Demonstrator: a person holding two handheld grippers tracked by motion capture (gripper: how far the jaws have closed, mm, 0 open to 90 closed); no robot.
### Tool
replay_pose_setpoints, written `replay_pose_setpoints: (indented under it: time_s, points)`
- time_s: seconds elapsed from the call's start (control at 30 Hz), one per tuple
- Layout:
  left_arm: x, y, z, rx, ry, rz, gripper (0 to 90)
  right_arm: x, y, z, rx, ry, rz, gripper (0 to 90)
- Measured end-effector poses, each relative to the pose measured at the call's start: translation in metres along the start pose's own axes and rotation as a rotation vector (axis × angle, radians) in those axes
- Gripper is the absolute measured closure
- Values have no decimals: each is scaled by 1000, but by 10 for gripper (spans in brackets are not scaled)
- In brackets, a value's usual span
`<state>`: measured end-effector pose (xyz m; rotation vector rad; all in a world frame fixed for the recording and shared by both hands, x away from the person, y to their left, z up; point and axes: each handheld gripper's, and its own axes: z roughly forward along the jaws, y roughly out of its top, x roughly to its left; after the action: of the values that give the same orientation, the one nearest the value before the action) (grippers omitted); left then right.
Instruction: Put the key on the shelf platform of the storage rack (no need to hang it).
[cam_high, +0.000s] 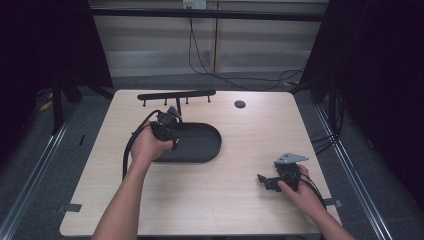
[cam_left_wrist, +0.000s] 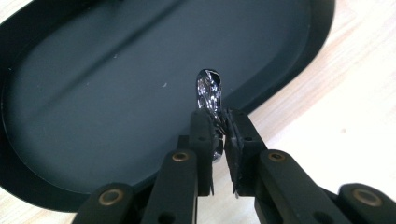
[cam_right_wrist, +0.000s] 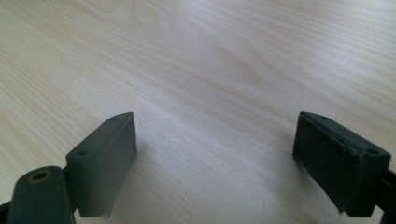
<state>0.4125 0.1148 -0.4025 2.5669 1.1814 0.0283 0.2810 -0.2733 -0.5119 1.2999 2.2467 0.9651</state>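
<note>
Table (cam_high: 200, 210): pale wood, dark curtains either side, cables on the floor behind. Black rack (cam_high: 176, 94) with pegs at the far edge. Oval black tray (cam_high: 207, 145) left of centre, bare inside. Left gripper (cam_left_wrist: 218, 122) over the tray, jaws clamped on a small shiny metal piece (cam_left_wrist: 208, 88). Right gripper (cam_right_wrist: 215, 158) idle near the table's right edge, jaws wide apart. Likely step: placing the piece; next calls for lowering, then release.

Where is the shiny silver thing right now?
In the left gripper view, the shiny metal piece is pinched in the left gripper, held just above the black oval tray near its rim, on the table's left half.
</note>
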Motion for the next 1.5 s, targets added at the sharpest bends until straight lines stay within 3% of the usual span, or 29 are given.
replay_pose_setpoints:
  time_s: [0.37,1.2,1.5]
  points:
    - [5,0,9,-23,18,-35,817,0,0,0,0,0,0,131]
    - [7,4,26,-49,41,-33,815,0,0,0,0,0,0,131]
    - [8,4,36,-34,46,-32,815,0,0,0,0,0,-1,131]
